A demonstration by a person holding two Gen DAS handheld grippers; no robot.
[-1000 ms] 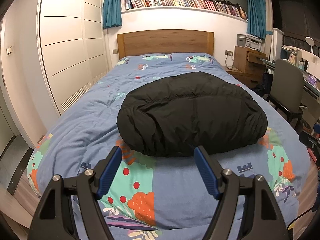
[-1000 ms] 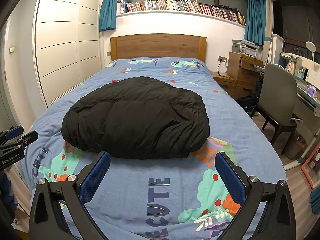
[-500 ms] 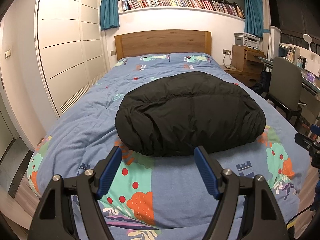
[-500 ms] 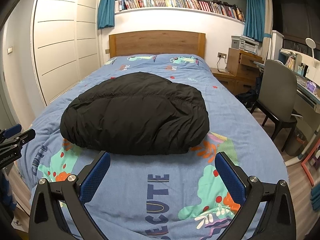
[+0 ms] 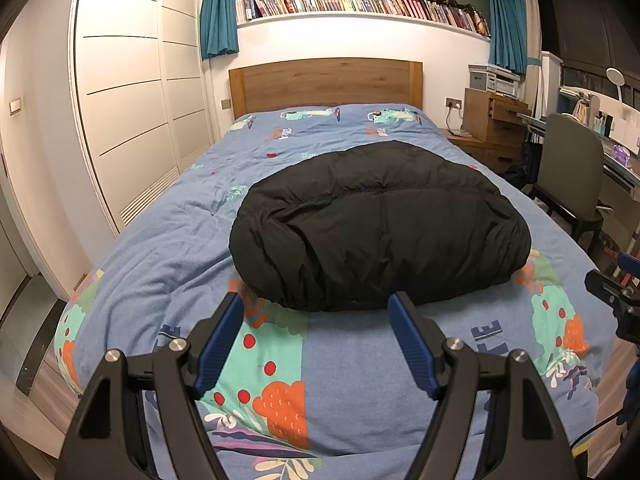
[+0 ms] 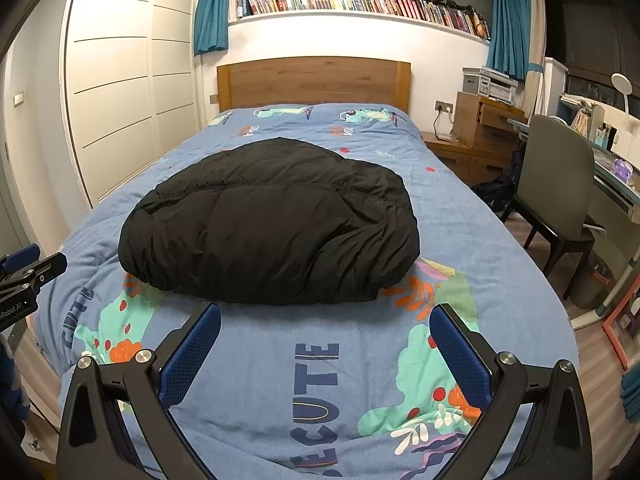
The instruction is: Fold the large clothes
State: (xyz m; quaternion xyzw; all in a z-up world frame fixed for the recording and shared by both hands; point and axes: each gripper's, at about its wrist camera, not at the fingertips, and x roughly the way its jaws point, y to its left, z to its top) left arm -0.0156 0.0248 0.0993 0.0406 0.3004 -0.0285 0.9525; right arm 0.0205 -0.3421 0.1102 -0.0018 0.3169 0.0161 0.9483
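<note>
The black jacket [image 5: 380, 224] lies as a puffy, rounded bundle in the middle of the bed [image 5: 168, 240], on the blue patterned quilt, its gathered hem toward the foot end; that central spot leaves bare quilt on every side, probably so either hand can reach an edge. It looks already doubled over on itself, so the folding seems well along or done, though what is tucked underneath is hidden. The left hand-held gripper [image 5: 316, 338] hangs over the foot of the bed with its jaws wide apart and nothing between them, just short of the jacket's near edge. The right hand-held gripper [image 6: 325, 344] hangs likewise, spread wide and empty, also clear of the cloth. Both point down at the near hem, which suits either a last tuck or simply standing off. As for containers, the shelf [image 5: 360, 16] above the headboard holds a full row of books, and a drawer [image 6: 500, 114] of the wooden cabinet beside the bed stands slightly out; its contents cannot be seen.
</note>
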